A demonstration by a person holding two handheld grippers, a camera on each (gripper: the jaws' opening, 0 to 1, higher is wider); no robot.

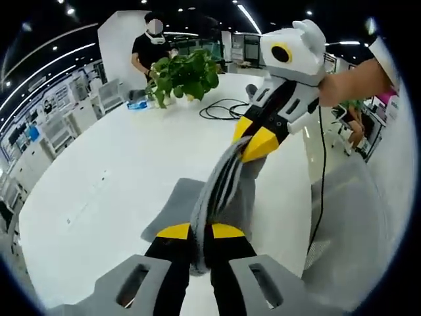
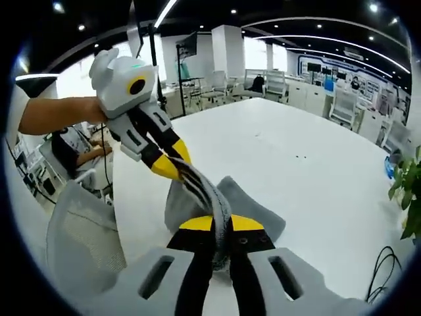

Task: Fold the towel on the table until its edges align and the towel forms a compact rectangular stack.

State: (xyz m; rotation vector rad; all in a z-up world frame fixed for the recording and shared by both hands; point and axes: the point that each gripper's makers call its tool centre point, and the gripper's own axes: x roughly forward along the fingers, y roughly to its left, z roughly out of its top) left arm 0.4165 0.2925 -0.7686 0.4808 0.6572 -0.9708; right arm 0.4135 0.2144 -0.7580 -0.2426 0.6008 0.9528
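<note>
You had the left gripper point(image 1: 200, 232) and the right gripper point(image 2: 222, 224) each clamped on an end of the grey towel point(image 1: 220, 187). Its bunched edge ran taut between them, long axis gripper to gripper, the rest drooping onto the white table point(image 1: 118, 178), neither arm nearer

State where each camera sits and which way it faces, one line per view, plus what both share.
Left gripper view: rides the left tongs, facing across the white table toward a plant; the right tongs and a forearm show.
Right gripper view: rides the right tongs, facing the opposite way toward office chairs; the left tongs and a forearm show.
Shared: the grey towel stretched between both tongs, and the table.
</note>
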